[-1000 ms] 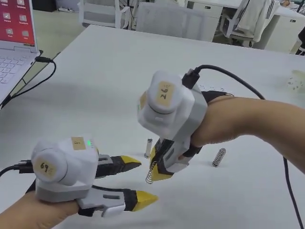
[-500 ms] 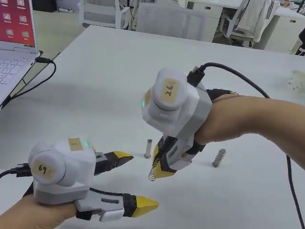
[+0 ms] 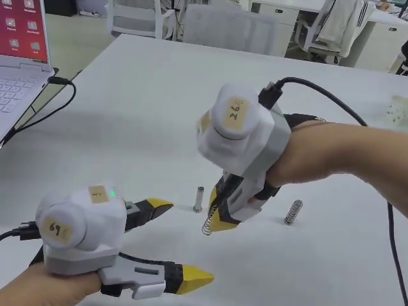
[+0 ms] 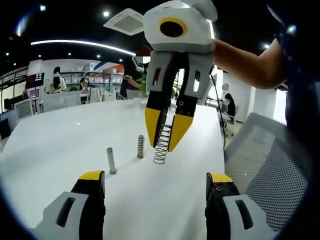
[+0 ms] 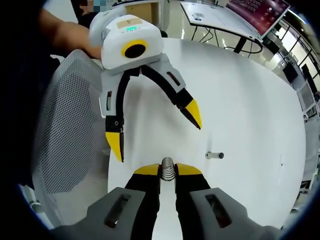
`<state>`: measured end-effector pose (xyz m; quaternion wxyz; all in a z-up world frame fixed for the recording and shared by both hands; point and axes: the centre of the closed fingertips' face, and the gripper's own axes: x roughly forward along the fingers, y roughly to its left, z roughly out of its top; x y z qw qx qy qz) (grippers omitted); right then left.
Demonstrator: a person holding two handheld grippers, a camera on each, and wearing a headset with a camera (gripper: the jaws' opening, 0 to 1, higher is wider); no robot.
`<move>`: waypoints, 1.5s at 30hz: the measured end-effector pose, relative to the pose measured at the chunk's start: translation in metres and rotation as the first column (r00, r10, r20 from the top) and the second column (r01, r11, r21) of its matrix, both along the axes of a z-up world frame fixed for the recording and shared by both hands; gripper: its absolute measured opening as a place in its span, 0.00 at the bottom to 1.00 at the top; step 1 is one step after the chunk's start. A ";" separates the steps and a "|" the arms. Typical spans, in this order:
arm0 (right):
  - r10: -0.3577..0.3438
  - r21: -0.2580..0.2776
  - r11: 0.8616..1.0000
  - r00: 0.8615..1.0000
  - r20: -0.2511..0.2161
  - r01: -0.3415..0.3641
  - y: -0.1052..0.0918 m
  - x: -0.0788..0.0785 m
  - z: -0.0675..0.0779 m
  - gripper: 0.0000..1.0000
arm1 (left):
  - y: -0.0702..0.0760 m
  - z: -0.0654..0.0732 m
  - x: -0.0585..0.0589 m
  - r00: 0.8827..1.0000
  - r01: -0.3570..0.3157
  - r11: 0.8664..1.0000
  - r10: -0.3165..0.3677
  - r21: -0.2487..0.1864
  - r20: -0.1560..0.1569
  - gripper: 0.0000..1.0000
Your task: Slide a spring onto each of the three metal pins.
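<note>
One short metal pin [image 3: 199, 199] stands upright on the white table [image 3: 140, 108]. My right gripper [image 3: 217, 220] hovers just right of it, pointing down, shut on a coil spring [image 3: 206, 224] that hangs below its yellow tips. In the right gripper view the spring [image 5: 168, 169] sits pinched between the jaws, with the pin [image 5: 215, 155] beyond. A second spring [image 3: 293, 211] stands on the table to the right. My left gripper [image 3: 177, 241] is near the front left, open and holding nothing. In the left gripper view, the pin [image 4: 110, 160] and the held spring [image 4: 161, 145] lie ahead.
A laptop [image 3: 19, 51] and its black cable [image 3: 60, 95] sit at the far left of the table. Chairs [image 3: 223, 25] stand past the far edge. A grey mesh chair [image 4: 270, 165] is close to the front edge. A cable [image 3: 331, 95] runs from the right gripper.
My right gripper has drifted slightly right and up, still holding the spring. The left gripper's jaws have spread a little wider.
</note>
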<state>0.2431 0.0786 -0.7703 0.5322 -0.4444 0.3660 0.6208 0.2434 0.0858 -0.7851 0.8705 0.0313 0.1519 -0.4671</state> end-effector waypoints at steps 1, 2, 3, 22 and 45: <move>-0.002 0.001 1.000 1.000 0.002 0.002 0.000 0.001 0.000 0.08 | 0.000 0.000 0.000 1.000 0.000 1.000 0.000 0.000 -0.001 0.80; -0.003 0.001 1.000 1.000 0.003 0.003 -0.001 0.002 0.001 0.08 | 0.000 0.000 0.000 1.000 -0.001 1.000 0.001 0.001 -0.002 0.80; -0.005 0.000 1.000 1.000 0.004 0.005 -0.001 0.003 0.001 0.08 | 0.000 -0.001 0.000 1.000 -0.002 1.000 0.002 0.001 -0.002 0.81; -0.063 0.014 0.998 0.996 0.068 0.062 -0.003 0.049 0.013 0.08 | 0.004 0.000 0.002 1.000 -0.020 1.000 0.020 -0.009 0.003 0.82; -0.085 -0.005 0.996 0.994 0.068 0.085 0.014 0.081 0.004 0.08 | 0.011 0.002 0.000 0.999 -0.040 0.999 0.040 -0.012 0.001 0.82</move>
